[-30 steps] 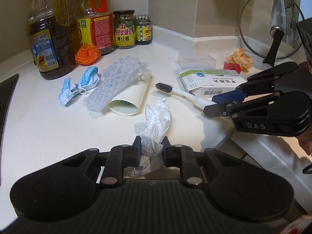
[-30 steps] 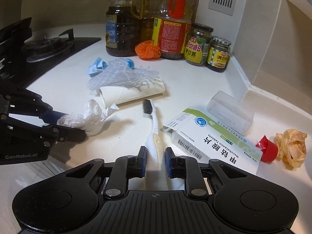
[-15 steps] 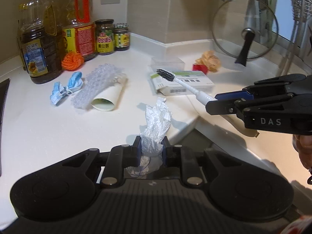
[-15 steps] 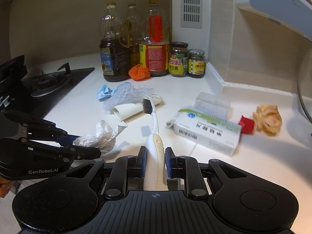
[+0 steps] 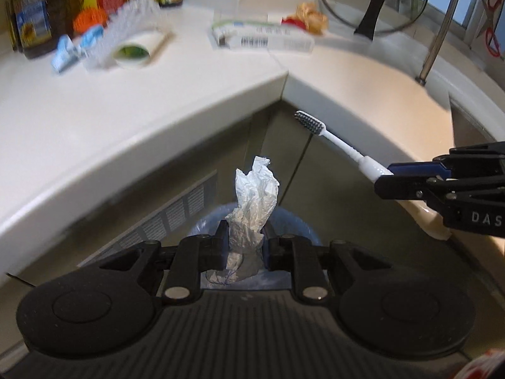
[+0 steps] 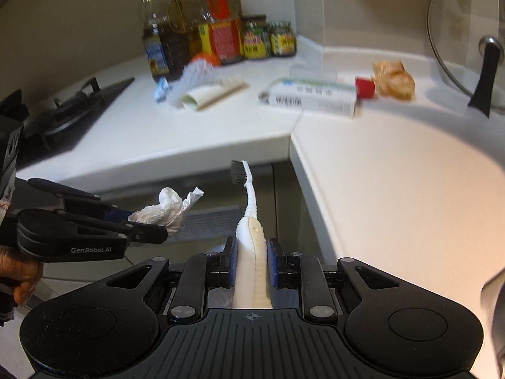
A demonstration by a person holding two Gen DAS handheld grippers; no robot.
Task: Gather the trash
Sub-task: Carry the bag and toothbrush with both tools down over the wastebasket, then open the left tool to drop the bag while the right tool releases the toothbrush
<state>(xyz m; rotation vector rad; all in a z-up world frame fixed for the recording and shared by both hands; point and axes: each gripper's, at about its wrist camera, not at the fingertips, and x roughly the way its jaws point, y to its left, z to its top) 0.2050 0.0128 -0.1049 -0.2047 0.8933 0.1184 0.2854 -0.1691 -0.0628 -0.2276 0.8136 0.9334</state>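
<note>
Bin lined with blue bag, directly under left gripper, mostly hidden behind it. Left jaws clamped on crumpled white wrapper, held upright out past counter edge, over bin. Right gripper closed on cream toothbrush handle, black bristles up and forward, also clear of counter, just right of wrapper in right wrist view. Beige cabinet fronts with one vent grille below worktop.

White counter, L-shaped, corner seam running back from inner edge; right leg glowing warm under light. Black gas hob at far left. Sink edge at far right in left wrist view, one metal faucet stem rising beside it.

Still lying on counter, well apart from both grippers: one pill box with barcode, one paper cup on its side, one sheet of bubble wrap over it, one blue mask, one tan wad touching one red scrap, one orange scrubber.

Against back wall: three oil bottles, two jars. One glass lid leaning upright at right. Wall vent above jars. Beige walls, blurred.
</note>
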